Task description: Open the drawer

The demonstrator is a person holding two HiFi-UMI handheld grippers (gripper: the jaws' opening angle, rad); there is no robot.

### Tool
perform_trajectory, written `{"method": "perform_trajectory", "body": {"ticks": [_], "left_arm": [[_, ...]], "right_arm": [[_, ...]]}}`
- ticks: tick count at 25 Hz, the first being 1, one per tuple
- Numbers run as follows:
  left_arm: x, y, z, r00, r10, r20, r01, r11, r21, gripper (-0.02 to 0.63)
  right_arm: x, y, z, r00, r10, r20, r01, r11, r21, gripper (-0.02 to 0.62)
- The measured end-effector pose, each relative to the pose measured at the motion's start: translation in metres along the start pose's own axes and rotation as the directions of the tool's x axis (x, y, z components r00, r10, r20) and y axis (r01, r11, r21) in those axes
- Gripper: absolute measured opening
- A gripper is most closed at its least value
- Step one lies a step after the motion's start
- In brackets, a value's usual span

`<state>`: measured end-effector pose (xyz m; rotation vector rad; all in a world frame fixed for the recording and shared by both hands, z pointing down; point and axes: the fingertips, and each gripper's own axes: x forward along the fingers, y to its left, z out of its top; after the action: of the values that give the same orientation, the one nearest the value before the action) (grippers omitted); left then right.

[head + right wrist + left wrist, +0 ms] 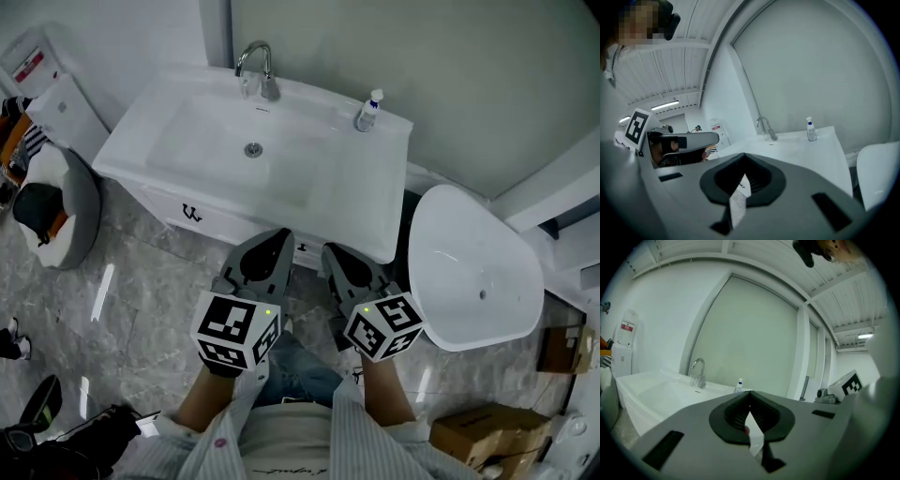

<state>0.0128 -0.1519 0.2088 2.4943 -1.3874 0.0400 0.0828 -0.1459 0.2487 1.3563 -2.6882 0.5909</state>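
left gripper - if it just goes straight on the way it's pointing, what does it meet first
Most likely the white vanity front under the sink: the left gripper, jaws shut, aims at it from close by. Nothing shows in between, though depth is hard to judge.

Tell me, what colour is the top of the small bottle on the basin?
Blue. The bottle top shows best in the right gripper view.
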Motion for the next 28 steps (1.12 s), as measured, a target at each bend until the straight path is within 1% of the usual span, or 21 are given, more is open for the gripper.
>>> {"method": "perform_trajectory", "body": {"ticks": [5,10,19,23,28], "left_arm": [[0.018,0.003,-0.006,1.0,-0.001,-0.018,0.001,1.0,-0.005,0.015],[0.028,0.007,-0.014,0.999,-0.014,-0.051,0.014,1.0,-0.006,0.015],[0.044,0.009,-0.018,0.993,-0.064,-0.099,0.065,0.998,0.003,0.015],[0.049,0.01,-0.027,0.99,-0.072,-0.12,0.073,0.997,0.003,0.015],[0.056,0.016,-0.043,0.988,-0.072,-0.138,0.072,0.997,-0.004,0.015]], "right_arm": [[0.007,-0.016,0.002,1.0,-0.007,-0.005,0.007,1.0,0.008,0.005],[0.012,-0.023,-0.004,0.999,-0.026,-0.017,0.027,0.999,0.035,0.005],[0.017,-0.036,-0.003,0.996,-0.083,-0.018,0.084,0.994,0.069,0.005],[0.016,-0.047,-0.007,0.993,-0.113,-0.02,0.115,0.99,0.084,0.005],[0.021,-0.058,-0.018,0.991,-0.127,-0.041,0.13,0.988,0.085,0.005]]}}
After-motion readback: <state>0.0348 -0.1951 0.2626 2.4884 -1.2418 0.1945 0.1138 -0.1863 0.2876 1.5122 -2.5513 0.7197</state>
